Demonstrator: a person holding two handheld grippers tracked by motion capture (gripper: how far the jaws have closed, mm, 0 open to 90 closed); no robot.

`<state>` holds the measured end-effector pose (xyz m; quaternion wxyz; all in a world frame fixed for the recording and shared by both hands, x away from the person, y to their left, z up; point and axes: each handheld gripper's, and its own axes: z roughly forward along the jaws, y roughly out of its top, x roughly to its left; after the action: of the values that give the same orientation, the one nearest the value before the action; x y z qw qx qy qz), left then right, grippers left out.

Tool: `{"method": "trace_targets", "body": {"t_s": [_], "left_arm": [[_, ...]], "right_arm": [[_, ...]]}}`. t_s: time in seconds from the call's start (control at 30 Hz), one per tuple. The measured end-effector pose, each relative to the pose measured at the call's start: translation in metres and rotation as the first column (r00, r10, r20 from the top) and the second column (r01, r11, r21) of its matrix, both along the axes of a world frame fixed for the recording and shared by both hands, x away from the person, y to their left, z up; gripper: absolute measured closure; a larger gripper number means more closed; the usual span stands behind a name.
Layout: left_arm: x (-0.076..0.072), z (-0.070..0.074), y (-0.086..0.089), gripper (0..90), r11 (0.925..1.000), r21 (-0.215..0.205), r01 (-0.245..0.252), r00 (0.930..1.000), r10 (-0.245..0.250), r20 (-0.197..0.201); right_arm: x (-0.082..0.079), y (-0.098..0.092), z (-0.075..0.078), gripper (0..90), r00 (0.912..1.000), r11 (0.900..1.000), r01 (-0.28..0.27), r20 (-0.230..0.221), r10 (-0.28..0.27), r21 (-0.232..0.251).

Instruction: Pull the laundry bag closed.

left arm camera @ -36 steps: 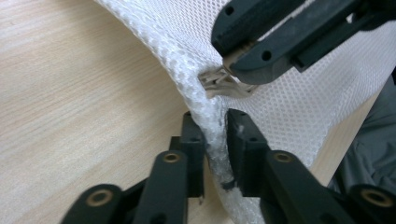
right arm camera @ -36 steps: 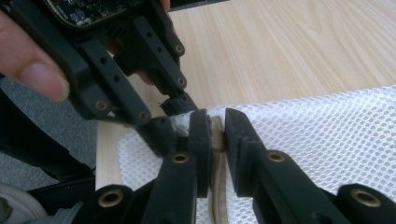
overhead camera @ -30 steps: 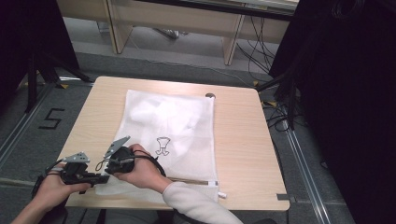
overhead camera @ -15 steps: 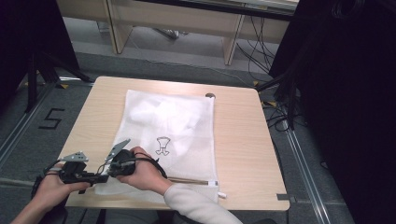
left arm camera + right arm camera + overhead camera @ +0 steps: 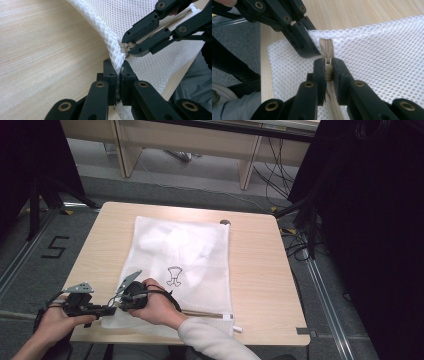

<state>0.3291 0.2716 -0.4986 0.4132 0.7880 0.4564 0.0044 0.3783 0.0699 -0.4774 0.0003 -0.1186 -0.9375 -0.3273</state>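
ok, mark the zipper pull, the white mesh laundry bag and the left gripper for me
beige zipper pull [image 5: 327, 61], right gripper view, on its tab between the fingers.
white mesh laundry bag [image 5: 187, 247], high view, on its flat middle panel.
left gripper [image 5: 117, 79], left gripper view, between its fingertips, shut on the bag's corner.

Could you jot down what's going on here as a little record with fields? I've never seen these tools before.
Surface: wooden table
Item: white mesh bag, lying flat
Bag mark: small dark printed figure
Left gripper: shut on the bag's corner
Right gripper: shut on the zipper pull
Zipper: beige, along the bag's near edge
Likely next: pull the zipper along, probably
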Motion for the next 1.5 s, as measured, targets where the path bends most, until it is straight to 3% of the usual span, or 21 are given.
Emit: {"method": "trace_targets", "body": {"t_s": [0.03,0.1,0.2,0.23,0.43,0.7,0.93,1.1,1.27,1.4,1.5], "left_arm": [[0.000,0.000,0.000,85.6,1.0000,0.000,-0.001,1.0000,0.001,0.000],[0.000,0.000,0.001,85.5,1.0000,0.002,0.002,1.0000,-0.002,0.003],[0.001,0.000,0.001,85.5,0.9999,-0.009,0.008,1.0000,-0.008,0.004],[0.000,0.000,0.001,85.5,1.0000,-0.008,0.002,1.0000,-0.002,0.010],[0.000,0.001,0.001,85.5,1.0000,-0.007,0.004,0.9999,-0.004,0.012],[0.000,0.001,0.002,85.5,0.9994,-0.034,0.010,0.9998,-0.009,0.018],[0.000,0.001,0.001,85.4,0.9994,-0.031,0.011,0.9996,-0.011,0.026],[-0.001,0.002,-0.001,85.4,0.9999,-0.009,0.011,0.9991,-0.011,0.041],[-0.002,0.004,-0.006,85.5,0.9994,0.018,0.028,0.9972,-0.029,0.069],[-0.003,0.004,-0.008,85.5,0.9989,0.039,0.026,0.9966,-0.029,0.078],[-0.003,0.004,-0.009,85.5,0.9992,0.029,0.029,0.9968,-0.031,0.074]], "right_arm": [[0.000,0.000,-0.001,82.6,0.9999,1.000,0.001,0.015,-0.001,-0.010],[-0.001,0.000,-0.001,82.6,0.9999,1.000,0.007,-0.009,-0.007,-0.006],[-0.001,-0.001,-0.002,82.6,1.0000,1.000,0.007,-0.007,-0.007,-0.012],[-0.001,-0.001,-0.004,82.6,0.9999,1.000,0.005,0.013,-0.005,-0.027],[-0.003,-0.003,-0.007,82.6,0.9999,1.000,0.007,-0.012,-0.007,-0.022],[-0.003,-0.004,-0.008,82.5,1.0000,0.999,-0.008,0.000,0.008,-0.040],[-0.003,-0.009,-0.011,82.6,0.9999,0.999,0.008,-0.009,-0.009,-0.039],[-0.003,-0.014,-0.009,82.6,1.0000,1.000,0.004,-0.007,-0.004,-0.026],[-0.010,-0.018,-0.005,82.6,0.9994,1.000,-0.003,0.036,0.003,-0.016],[-0.007,-0.022,-0.006,82.6,0.9997,1.000,0.003,0.024,-0.002,-0.008],[-0.008,-0.024,-0.005,82.6,0.9998,1.000,0.015,0.012,-0.015,0.000]]}}
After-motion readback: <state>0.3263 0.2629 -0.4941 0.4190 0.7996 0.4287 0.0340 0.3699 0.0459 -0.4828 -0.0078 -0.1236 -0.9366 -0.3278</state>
